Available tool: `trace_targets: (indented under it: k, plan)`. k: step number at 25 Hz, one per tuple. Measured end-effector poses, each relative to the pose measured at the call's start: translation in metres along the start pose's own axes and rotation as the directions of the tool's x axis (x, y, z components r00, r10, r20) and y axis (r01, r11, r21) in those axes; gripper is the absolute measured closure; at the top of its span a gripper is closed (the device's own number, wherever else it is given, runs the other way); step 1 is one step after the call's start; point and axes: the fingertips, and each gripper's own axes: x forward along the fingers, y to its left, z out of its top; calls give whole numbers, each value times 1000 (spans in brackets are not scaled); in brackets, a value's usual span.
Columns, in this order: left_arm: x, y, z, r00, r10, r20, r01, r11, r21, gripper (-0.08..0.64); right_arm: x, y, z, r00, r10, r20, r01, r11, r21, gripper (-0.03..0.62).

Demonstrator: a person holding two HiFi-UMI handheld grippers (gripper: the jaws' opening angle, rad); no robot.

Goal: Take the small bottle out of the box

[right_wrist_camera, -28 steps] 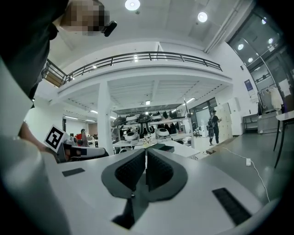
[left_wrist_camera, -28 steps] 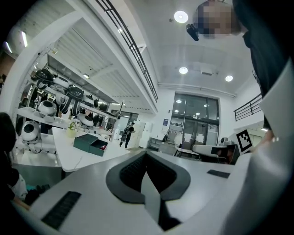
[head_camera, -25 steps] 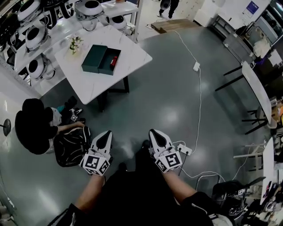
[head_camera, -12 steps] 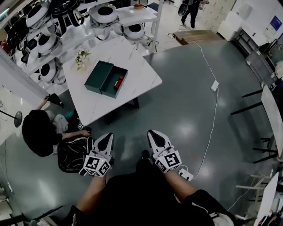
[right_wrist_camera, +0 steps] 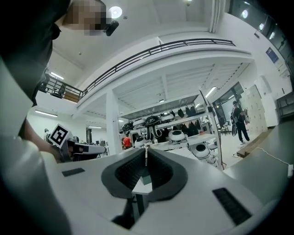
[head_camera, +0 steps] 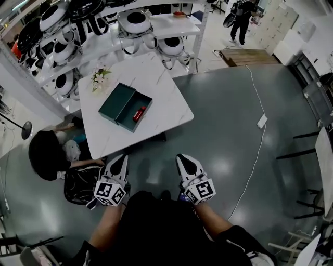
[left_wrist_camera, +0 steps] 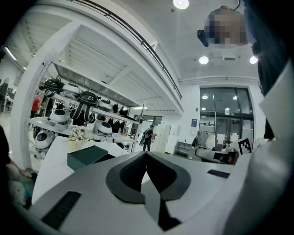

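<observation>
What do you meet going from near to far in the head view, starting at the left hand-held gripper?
Left hand-held gripper → white table → open green box with the small red bottle inside → flowers → shelf carrying round white devices.

A glossy grey floor (head_camera: 223,140) spread beneath a white marble-topped bench (head_camera: 161,98). White shelving racks (head_camera: 177,23) stood behind it. A wooden pallet (head_camera: 250,56) lay beyond, and a white cable (head_camera: 253,88) crossed the floor. Round ceiling lights (left_wrist_camera: 180,3) shone overhead.
</observation>
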Motion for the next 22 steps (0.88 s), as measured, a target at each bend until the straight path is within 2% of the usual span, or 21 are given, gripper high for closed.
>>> trace_targets:
  k: [5, 9, 17, 22]
  plan:
    - [33, 5, 4, 1000, 17, -9, -16, 999, 50, 545, 22, -25, -4, 999, 33, -31, -33, 999, -13, 554]
    - [53, 23, 7, 999, 36, -5, -36, 998, 53, 545, 48, -39, -8, 996, 64, -61, -65, 998, -26, 554]
    - [106, 80, 13, 995, 103, -1, -103, 994, 29, 545, 125, -80, 1, 987, 121, -108, -129, 989, -75, 554]
    - [141, 124, 20, 988, 153, -30, -151, 987, 58, 544, 191, -107, 11, 979, 156, -130, -169, 981, -98, 554]
